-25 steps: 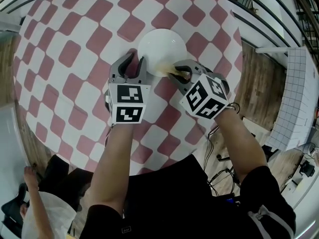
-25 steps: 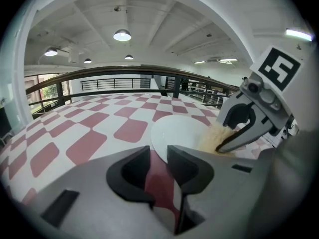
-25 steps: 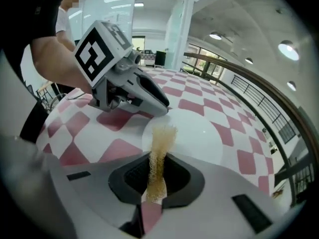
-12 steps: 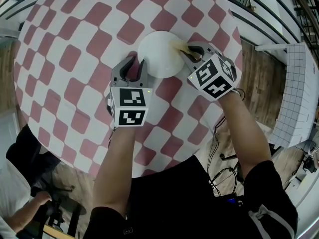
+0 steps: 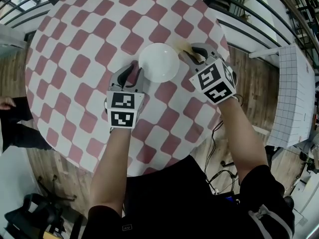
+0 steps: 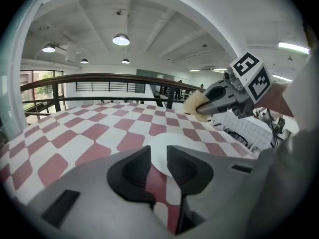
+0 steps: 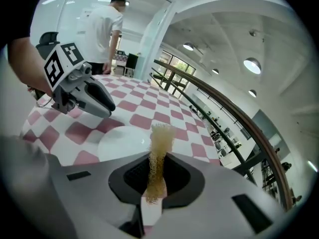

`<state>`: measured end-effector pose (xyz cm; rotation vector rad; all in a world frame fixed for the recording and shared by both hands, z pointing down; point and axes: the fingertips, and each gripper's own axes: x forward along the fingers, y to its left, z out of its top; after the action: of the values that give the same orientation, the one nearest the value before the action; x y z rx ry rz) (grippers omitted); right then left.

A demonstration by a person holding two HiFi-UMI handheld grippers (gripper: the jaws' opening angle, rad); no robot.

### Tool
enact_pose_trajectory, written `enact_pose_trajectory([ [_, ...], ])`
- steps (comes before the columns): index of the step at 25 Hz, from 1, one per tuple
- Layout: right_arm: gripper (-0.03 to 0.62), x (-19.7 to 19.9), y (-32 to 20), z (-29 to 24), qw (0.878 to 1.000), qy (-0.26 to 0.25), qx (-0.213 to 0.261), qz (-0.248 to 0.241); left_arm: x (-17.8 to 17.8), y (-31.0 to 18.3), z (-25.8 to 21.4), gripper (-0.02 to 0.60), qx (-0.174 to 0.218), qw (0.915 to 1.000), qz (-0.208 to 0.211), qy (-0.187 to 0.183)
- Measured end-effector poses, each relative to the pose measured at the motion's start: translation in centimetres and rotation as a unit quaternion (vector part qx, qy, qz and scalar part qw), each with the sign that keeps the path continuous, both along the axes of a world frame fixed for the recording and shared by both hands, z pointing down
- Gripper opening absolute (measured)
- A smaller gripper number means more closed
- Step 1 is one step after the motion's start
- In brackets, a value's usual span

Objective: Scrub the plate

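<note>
At the middle of the chequered counter (image 5: 75, 59) the white plate (image 5: 158, 62) lies flat, hollow side up. It's round, so there's no long axis and it faces nowhere but upward. The left gripper (image 5: 134, 69) sits at the plate's near-left rim, its fingers a narrow gap apart after just closing a touch. The rim shows through that gap but, by my judgement, isn't pinched. The right gripper (image 5: 193, 54) hovers just off the plate's far-right rim, fingers clamped on a yellow scourer (image 7: 159, 148) that sticks out straight along them, tip toward the plate. Scrubbing looks to be the step in hand. To do it well, pin the rim first so the plate can't skid. Then bring the scourer's tip down into the hollow and work small circles from middle to rim, pressing lightly.
</note>
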<state>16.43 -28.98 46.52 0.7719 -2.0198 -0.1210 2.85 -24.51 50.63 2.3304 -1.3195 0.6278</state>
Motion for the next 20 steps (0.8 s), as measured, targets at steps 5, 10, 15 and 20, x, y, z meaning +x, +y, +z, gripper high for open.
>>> enact_pose_trajectory([
  [5, 0.044, 0.3, 5.6, -3.0, 0.999, -0.032, -0.014, 0.014, 1.2, 3.5, -4.1, 0.103, 0.013, 0.9997, 0.020, 0.009],
  [10, 0.044, -1.7, 10.1, -7.2, 0.996, -0.086, -0.023, 0.023, 0.1, 6.9, -9.3, 0.103, 0.031, 0.9989, 0.028, 0.021],
  [15, 0.044, -4.8, 13.6, -11.4, 0.986, -0.165, -0.023, 0.016, -2.4, 10.0, -13.9, 0.103, 0.059, 0.9977, 0.024, 0.021],
  [20, 0.044, -3.7, 18.6, -13.9, 0.964, -0.264, -0.035, 0.001, -1.5, 13.9, -15.7, 0.101, 0.075, 0.9969, -0.004, 0.024],
])
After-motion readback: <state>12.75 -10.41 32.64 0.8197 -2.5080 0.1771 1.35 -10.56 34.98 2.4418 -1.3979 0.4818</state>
